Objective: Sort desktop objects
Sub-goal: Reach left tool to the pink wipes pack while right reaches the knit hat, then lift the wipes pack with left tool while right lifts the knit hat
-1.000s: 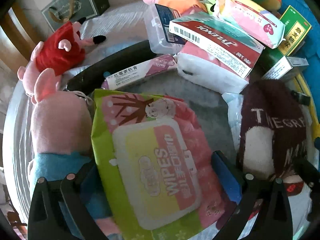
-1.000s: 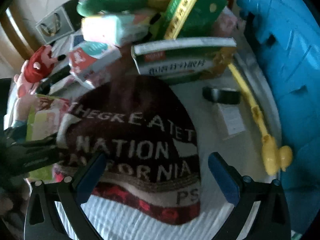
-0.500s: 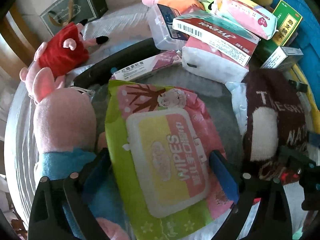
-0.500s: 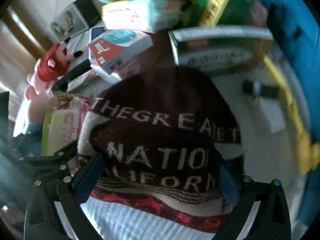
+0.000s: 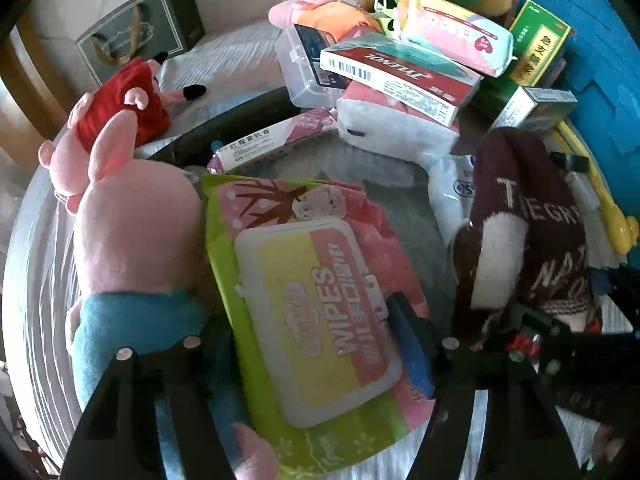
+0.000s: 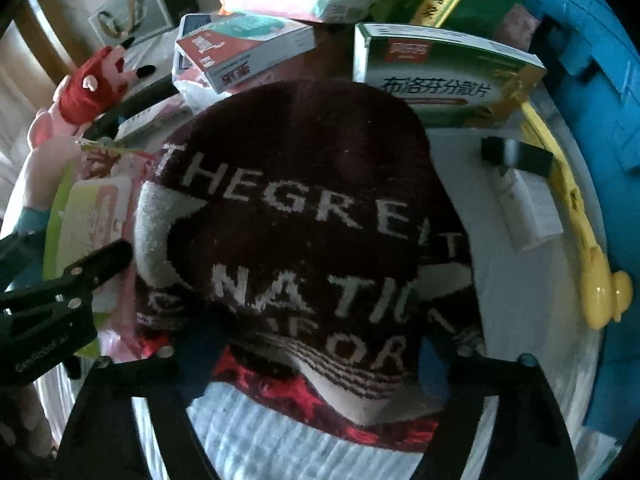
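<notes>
Since the earlier frames both grippers have come down over their targets and their jaws, then spread wide, are now closing. The left gripper (image 5: 316,344) straddles the wipes pack (image 5: 316,300), a green and pink packet with a yellow and pink flip lid; its blue right finger (image 5: 408,348) lies against the pack's right edge, while the left finger is hidden behind the pack and the pink plush pig (image 5: 132,232), so I cannot tell whether the pads are pressing yet. The pack lies flat on the striped white cloth (image 5: 36,280), touching the pig on its left.

The right gripper (image 6: 316,364) has the dark knit hat (image 6: 304,216) between its jaws (white lettering, a red patterned brim). Both blue fingers (image 6: 200,360) are tucked against the brim, which bulges and bunches between them, so the pads seem to be on the fabric. The hat sits just right of the wipes pack, and the left gripper's black frame shows at the left edge of the right wrist view.

Behind them lies a heap: a red and white Tylenol box (image 5: 400,76), a pink tissue pack (image 5: 456,36), a green medicine box (image 6: 444,76), a clear plastic box (image 5: 304,68) and a red-dressed plush (image 5: 120,104). A yellow duck-headed stick (image 6: 576,224) runs along the blue bin (image 6: 600,80) on the right.
</notes>
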Demonstrator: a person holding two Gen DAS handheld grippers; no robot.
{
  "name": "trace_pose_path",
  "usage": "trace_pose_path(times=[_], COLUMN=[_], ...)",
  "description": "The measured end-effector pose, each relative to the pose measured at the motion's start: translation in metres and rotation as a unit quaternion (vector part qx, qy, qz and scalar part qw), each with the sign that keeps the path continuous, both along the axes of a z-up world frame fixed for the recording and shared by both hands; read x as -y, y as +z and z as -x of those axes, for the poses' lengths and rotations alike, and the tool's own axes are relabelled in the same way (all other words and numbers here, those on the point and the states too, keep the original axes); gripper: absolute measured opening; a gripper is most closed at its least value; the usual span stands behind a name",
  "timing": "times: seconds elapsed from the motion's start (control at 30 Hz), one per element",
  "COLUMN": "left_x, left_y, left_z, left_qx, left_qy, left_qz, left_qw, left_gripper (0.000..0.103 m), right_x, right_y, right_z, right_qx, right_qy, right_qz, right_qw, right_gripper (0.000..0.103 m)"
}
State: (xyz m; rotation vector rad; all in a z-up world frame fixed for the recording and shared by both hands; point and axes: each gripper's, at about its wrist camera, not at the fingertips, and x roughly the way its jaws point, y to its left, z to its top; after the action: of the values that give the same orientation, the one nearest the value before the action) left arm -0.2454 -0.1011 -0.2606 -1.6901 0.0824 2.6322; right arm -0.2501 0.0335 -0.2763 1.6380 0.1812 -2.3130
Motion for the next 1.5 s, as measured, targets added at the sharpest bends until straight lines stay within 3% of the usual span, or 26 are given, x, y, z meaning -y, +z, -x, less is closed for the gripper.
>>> trace_pose_path(times=[0.1, 0.17, 0.23, 0.53, 0.57, 0.6, 0.63, 0.7, 0.8, 1.0, 1.5], left_x=[0.002, 0.002, 0.002, 0.004, 0.005, 0.005, 0.006, 0.002, 0.0, -0.002, -0.003], left_y=[-0.004, -0.005, -0.005, -0.008, -0.008, -0.007, -0.006, -0.004, 0.003, 0.03, 0.151], left_z=[0.004, 0.005, 0.007, 0.013, 0.012, 0.011, 0.009, 0.003, -0.005, -0.021, -0.044], left_qx=[-0.004, -0.005, -0.008, -0.021, -0.021, -0.023, -0.026, -0.031, -0.035, -0.059, -0.183], left_qy=[-0.001, 0.0, 0.0, 0.004, 0.004, 0.004, 0.007, 0.011, 0.014, 0.018, 0.038], left_qz=[0.006, 0.01, 0.013, 0.019, 0.017, 0.014, 0.011, 0.015, 0.007, -0.007, -0.025], left_qw=[1.0, 0.9999, 0.9999, 0.9996, 0.9996, 0.9996, 0.9996, 0.9993, 0.9993, 0.998, 0.9821], left_gripper=[0.066, 0.067, 0.068, 0.07, 0.069, 0.068, 0.067, 0.064, 0.063, 0.063, 0.063], right_x=[-0.003, -0.003, -0.005, -0.006, -0.006, -0.007, -0.01, -0.012, -0.019, -0.021, -0.028], right_y=[-0.001, -0.002, -0.006, -0.015, -0.014, -0.011, -0.006, 0.004, 0.018, 0.069, 0.191], right_z=[0.0, 0.001, 0.002, -0.003, -0.004, -0.004, -0.008, -0.018, -0.029, -0.037, -0.054], right_qx=[-0.001, -0.008, -0.016, -0.032, -0.031, -0.035, -0.042, -0.065, -0.091, -0.158, -0.297], right_qy=[-0.001, -0.01, -0.014, 0.0, 0.001, -0.006, -0.012, -0.015, -0.015, -0.016, -0.008], right_qz=[0.004, 0.006, 0.009, -0.011, -0.013, -0.014, -0.01, -0.017, -0.009, 0.016, 0.058], right_qw=[1.0, 1.0, 1.0, 0.999, 0.999, 0.999, 0.999, 0.998, 0.996, 0.987, 0.953], right_gripper=[0.076, 0.085, 0.103, 0.103, 0.102, 0.089, 0.067, 0.043, 0.026, 0.022, 0.022])
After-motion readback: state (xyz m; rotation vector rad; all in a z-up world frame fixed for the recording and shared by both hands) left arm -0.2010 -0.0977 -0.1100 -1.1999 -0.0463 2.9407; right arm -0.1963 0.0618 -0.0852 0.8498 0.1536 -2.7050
